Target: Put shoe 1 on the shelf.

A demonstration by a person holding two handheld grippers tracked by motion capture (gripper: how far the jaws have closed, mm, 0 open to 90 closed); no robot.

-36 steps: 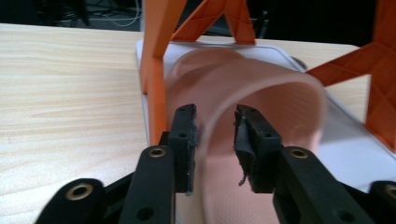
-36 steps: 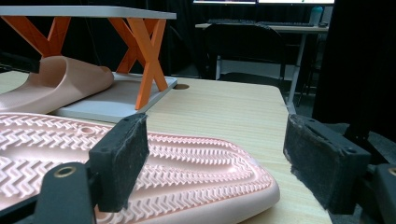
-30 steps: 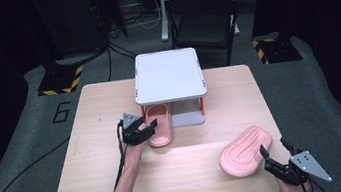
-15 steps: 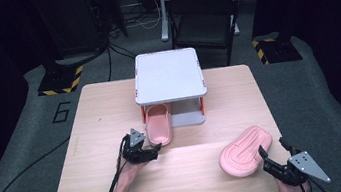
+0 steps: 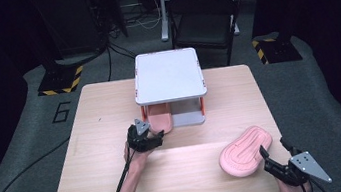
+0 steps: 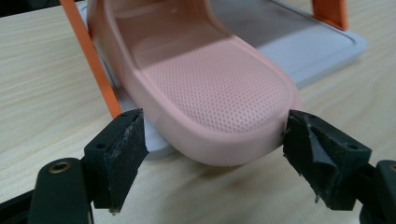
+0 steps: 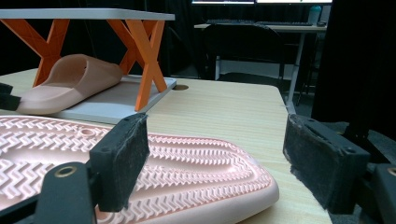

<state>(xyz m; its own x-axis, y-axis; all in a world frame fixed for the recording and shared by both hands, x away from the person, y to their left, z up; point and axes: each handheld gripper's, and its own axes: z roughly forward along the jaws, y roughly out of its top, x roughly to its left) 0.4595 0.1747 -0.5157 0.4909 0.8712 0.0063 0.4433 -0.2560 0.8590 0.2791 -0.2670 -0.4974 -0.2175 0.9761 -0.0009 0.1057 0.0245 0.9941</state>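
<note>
Left gripper (image 5: 156, 135) sits left of centre in the high view, just below the small two-tier rack (image 5: 169, 76). Its jaws have just been opening and stand wide, flanking the heel of the pink slipper (image 6: 205, 88); in the left gripper view the right pad (image 6: 317, 158) looks to meet the heel edge, the left pad stands apart, no grip. This slipper lies on the rack's lower shelf (image 6: 322, 46), heel overhanging the shelf edge toward the bottom of the frame. Second pink slipper (image 5: 245, 150) lies sole-up on the wooden table (image 5: 109, 104), lower right of the high view. Right gripper (image 5: 270, 158) rests just beside its near end, jaws wide apart, nothing between them.
</note>
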